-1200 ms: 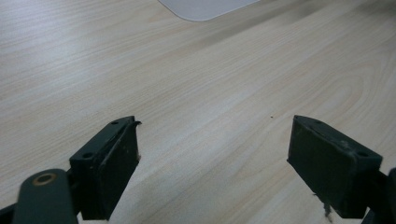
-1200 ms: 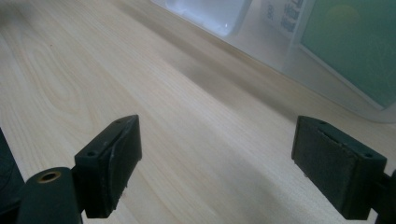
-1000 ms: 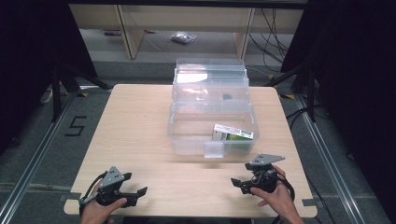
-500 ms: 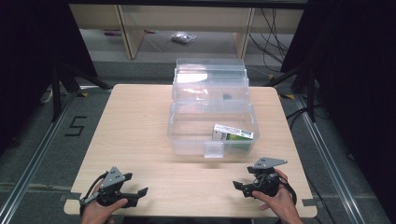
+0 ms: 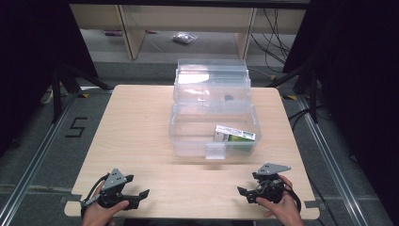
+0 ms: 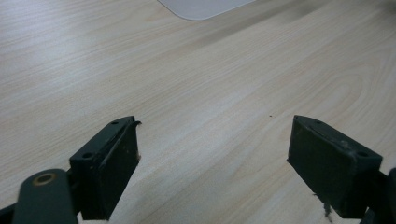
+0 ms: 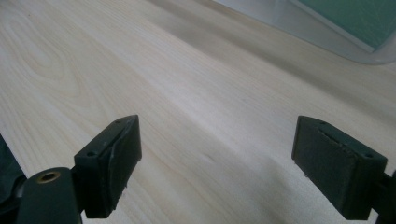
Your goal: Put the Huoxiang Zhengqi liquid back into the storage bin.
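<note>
Left gripper (image 5: 141, 194): jaws spread wide, nothing between, resting low at near-left table edge. Right gripper (image 5: 245, 192): jaws likewise spread, empty, at near-right edge, well short of the clear bin (image 5: 186, 136).

Progress, as judged: nothing gripped yet; work at start. Green-and-white box (image 5: 234, 135) lying flat inside the bin, front-right corner, near the latch tab (image 5: 215, 151). Bin open, hinged lid (image 5: 211, 70) folded back behind. Left to do, apparently: reach in w/ right gripper, pinch box, lift out — or shut lid; cannot tell which.

Surface: light wood-grain table (image 5: 136, 122), bare apart from bin. Beyond: grey floor, taped "5" (image 5: 76, 127) at left, shelf legs, cables, small bag (image 5: 184, 37) on floor at back.
</note>
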Demonstrator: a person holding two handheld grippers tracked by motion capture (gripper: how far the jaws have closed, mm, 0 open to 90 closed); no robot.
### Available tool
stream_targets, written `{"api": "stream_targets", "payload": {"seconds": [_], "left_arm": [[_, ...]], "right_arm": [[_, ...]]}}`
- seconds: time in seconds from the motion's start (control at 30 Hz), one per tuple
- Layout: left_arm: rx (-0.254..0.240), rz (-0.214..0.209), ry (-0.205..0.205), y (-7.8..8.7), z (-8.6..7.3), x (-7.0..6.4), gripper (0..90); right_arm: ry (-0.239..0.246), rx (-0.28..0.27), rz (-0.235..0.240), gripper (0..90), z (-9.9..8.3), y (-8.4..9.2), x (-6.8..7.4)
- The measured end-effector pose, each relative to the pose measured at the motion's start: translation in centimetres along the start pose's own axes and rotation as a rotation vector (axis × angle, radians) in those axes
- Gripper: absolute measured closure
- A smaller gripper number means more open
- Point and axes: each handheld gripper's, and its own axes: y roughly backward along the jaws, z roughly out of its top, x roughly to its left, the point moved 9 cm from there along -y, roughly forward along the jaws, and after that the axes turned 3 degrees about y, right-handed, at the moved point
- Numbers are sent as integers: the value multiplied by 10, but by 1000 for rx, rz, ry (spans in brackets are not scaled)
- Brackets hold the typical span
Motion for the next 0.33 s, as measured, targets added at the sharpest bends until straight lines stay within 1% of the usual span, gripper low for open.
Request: {"api": "stream_targets", "payload": {"seconds": [0.03, 0.07, 0.13, 0.17, 0.2, 0.27, 0.3, 0.33], "left_arm": [[0, 0, 0, 0, 0, 0, 156], [-2, -6, 1, 0, 0, -1, 156], [-4, -5, 6, 0, 0, -1, 156], [-2, -7, 3, 0, 0, -1, 156], [3, -4, 4, 0, 0, -1, 155], [8, -6, -11, 0, -1, -1, 155], [8, -6, -11, 0, -1, -1, 155], [7, -5, -12, 0, -1, -1, 155]], "right_arm": [[0, 0, 0, 168, 0, 0, 0], [-13, 6, 5, 168, -1, -1, 1], [-15, 13, 2, 168, -3, -1, 1], [-22, 6, 0, 168, -2, -3, 2], [-18, 11, -5, 168, -3, -3, 1], [-6, 6, -4, 168, -3, -4, 1], [-6, 6, -4, 168, -3, -4, 1], [11, 7, -11, 168, -3, -4, -1]]}}
